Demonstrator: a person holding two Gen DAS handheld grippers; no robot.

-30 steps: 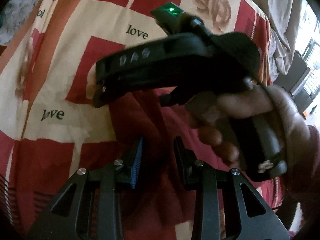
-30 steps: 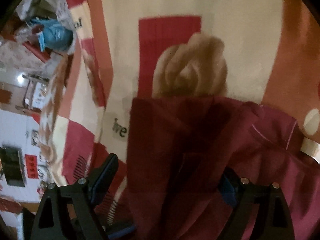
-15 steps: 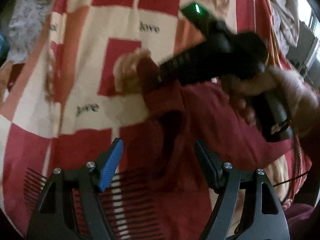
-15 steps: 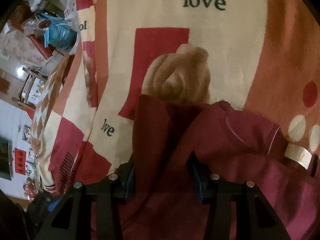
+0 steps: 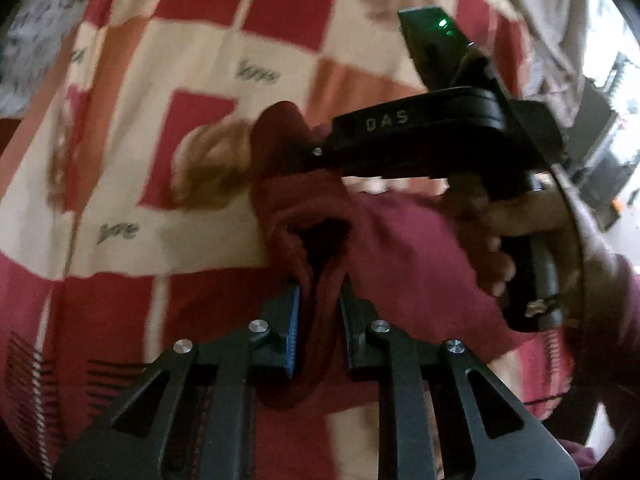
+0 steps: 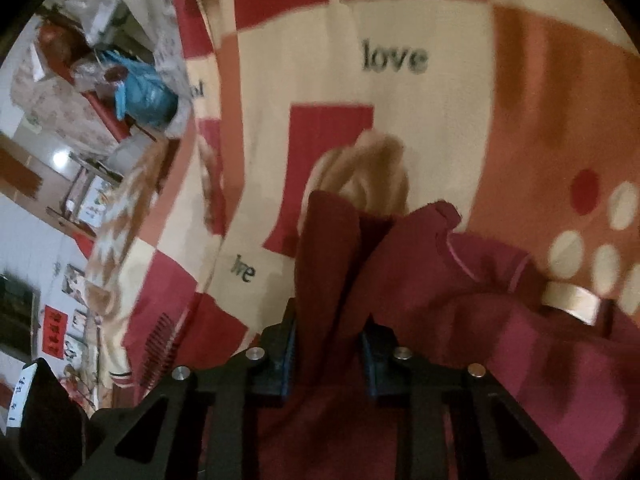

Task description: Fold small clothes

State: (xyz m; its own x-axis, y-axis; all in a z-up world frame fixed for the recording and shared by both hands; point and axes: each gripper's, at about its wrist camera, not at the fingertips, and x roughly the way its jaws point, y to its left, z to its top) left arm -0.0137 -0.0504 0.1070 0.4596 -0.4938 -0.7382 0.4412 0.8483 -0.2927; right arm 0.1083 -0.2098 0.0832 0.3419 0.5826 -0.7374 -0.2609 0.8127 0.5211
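Surface: blanket (image 6: 432,128), patterned in red, cream and orange blocks with tan roses and a cluster of cream dots; it fills most of both views. Dark comb-like stripes mark its lower left part in the left wrist view.

Room, right wrist view, left edge: blue bag (image 6: 140,96) on a floral-covered piece of furniture; pale floor with one bright glare spot; red sign (image 6: 54,330) with gold characters, too small to read; a white tag with handwriting on a dark object at lower left, not legible. Left wrist view, right edge: grey cloth (image 5: 560,40) and bright daylight beyond.

Writing: "love" printed repeatedly on the blanket, one instance partly creased to read "lve". "DAS" embossed on the body of the right gripper (image 5: 280,140), which also carries a lit green lamp.

Task item: maroon garment (image 6: 460,288), lying on the blanket over the rose motif, bunched into a raised fold; pale trim line and a tan band on its right side.

Left gripper (image 5: 318,320): jaws nearly closed, pinching a fold of the garment between blue pads.

Right gripper (image 6: 330,344): jaws narrowly parted, clamping a fold of the garment. Hand (image 5: 516,240) grips its handle.
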